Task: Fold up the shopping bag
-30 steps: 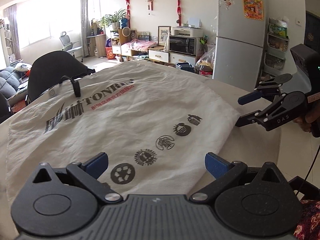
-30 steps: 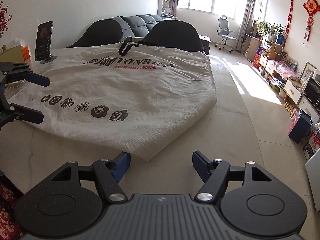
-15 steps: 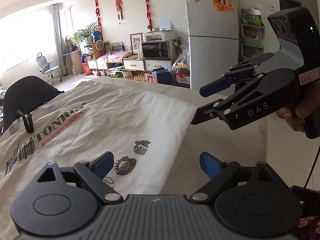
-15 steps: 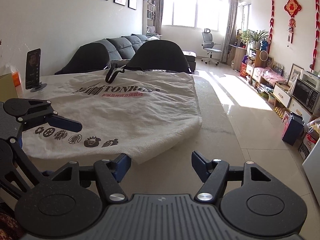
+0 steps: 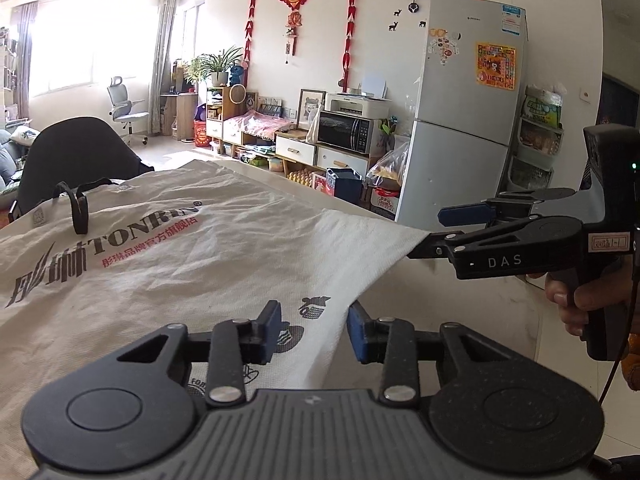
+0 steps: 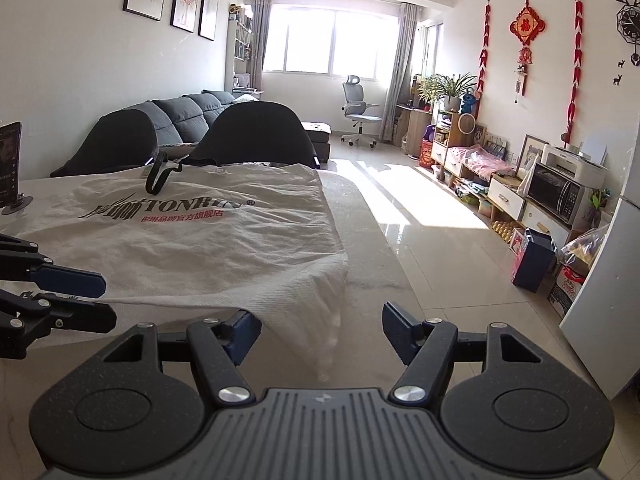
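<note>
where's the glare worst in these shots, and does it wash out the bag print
Left wrist view: the window is blown out white, but the shopping bag stays evenly lit and its print is legible. Right wrist view: the window and the sunlit floor glare, the bag's near corner looks washed out, and fisheye bends the frame edges.

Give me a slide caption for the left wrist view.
Open left gripper straddles the white fabric shopping bag's edge; right gripper meets its corner.

shopping bag on table | handles at far edge | chair behind
</note>
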### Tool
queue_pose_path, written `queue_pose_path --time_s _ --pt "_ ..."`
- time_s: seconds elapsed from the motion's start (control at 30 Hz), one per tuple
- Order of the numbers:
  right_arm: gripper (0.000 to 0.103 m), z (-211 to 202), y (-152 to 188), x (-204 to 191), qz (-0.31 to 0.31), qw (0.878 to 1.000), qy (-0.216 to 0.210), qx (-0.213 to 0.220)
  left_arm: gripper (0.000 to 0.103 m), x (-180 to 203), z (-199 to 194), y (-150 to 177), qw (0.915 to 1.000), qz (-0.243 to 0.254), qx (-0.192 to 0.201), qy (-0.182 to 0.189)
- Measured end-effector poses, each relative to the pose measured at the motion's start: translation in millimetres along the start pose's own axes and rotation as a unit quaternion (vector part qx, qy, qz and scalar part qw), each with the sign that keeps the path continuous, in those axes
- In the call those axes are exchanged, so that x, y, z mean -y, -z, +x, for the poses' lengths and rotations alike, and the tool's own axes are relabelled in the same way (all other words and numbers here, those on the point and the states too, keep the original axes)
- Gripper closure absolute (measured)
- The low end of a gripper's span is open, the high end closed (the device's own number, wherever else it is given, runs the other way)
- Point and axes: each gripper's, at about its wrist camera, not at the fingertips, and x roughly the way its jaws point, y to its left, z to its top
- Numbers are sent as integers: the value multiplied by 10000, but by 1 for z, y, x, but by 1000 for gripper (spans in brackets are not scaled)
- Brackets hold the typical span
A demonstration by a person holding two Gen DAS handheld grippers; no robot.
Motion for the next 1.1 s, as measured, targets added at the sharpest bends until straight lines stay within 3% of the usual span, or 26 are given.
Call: queue_pose_path --time_s 0.07,0.3,0.37,0.5,0.6,0.8,1.1 --pt "34 -4 0 5 -14 9996 276 101 66 -2 0 1 10000 11 -44 -18" --pt "34 -9 8 31 51 9982 595 -68 63 -7 -10 7 9993 -77 -298 208" --pt "34 -9 10 38 108 9978 637 -121 49 -8 -15 9 9991 -90 -345 221" --pt "34 -7 13 43 200 9981 541 -236 35 -14 -26 13 9991 -128 -380 145" --pt "37 0 15 41 301 9985 182 -408 24 -24 -43 17 9992 -201 -327 -89" --pt "49 19 16 36 547 9951 -294 -763 23 -62 -84 30 9942 -591 -318 -846" --pt "50 25 13 25 487 9941 -476 -848 23 -117 -139 50 9760 -1212 -377 -1769"
